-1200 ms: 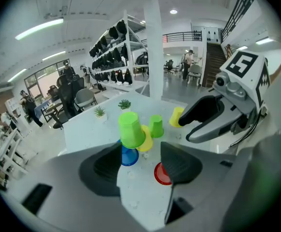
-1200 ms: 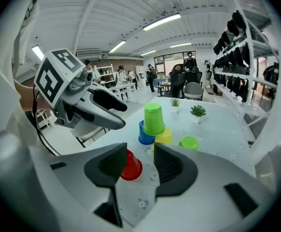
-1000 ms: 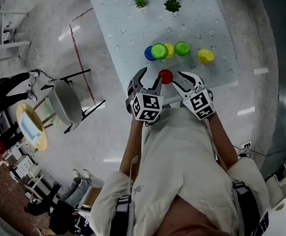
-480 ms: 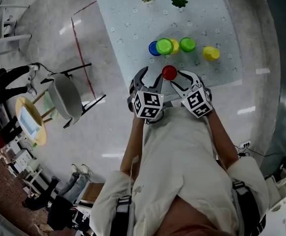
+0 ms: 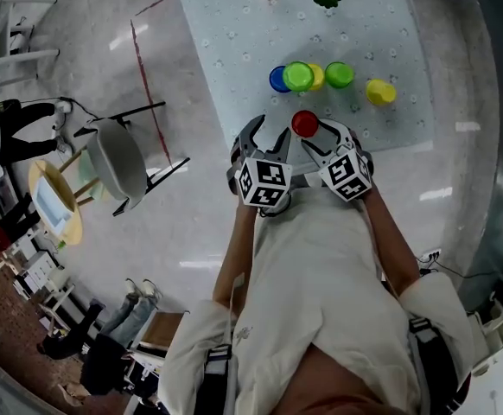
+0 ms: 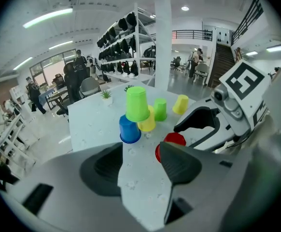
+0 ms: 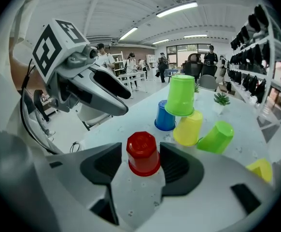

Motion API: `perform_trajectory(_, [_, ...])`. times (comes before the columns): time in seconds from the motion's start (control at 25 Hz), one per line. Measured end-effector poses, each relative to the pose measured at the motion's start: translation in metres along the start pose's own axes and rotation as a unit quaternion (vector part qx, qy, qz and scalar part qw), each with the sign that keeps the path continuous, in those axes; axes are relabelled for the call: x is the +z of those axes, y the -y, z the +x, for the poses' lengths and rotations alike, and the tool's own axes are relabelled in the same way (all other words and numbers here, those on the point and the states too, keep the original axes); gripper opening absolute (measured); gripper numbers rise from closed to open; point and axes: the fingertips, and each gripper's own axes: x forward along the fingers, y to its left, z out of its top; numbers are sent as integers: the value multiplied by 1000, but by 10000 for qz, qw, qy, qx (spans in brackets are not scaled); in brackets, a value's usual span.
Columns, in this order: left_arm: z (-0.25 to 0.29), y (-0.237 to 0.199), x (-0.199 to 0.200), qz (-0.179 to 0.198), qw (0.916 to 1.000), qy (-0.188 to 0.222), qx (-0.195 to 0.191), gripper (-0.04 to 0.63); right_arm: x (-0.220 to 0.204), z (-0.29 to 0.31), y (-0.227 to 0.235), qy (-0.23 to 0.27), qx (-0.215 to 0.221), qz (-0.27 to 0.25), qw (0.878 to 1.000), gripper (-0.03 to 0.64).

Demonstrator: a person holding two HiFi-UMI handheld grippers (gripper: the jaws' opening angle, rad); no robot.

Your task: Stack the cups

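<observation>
Opening, right hand-held gripper straddles red cup; left hand-held gripper gapes empty.

A red cup stands between the right gripper's jaws; beyond it a blue cup, lime cup, yellow cup and green cup on pale speckled cloth.
</observation>
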Motion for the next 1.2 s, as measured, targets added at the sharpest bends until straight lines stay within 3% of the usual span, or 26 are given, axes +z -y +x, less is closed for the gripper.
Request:
perform_trajectory(0.36, [-3,-4,-4,41,10000,-58,50,250,-4,14,2,-39,-8,18,10000,258])
perform_trajectory(0.44, [-4,-4,-4,62,10000,-61,36,250,-3,14,2,-26,-38,23,10000,224])
perform_trajectory(1.2, [4,4,6,268,9994,28,-209,242,3,0,12,31,-246,11,9997,219])
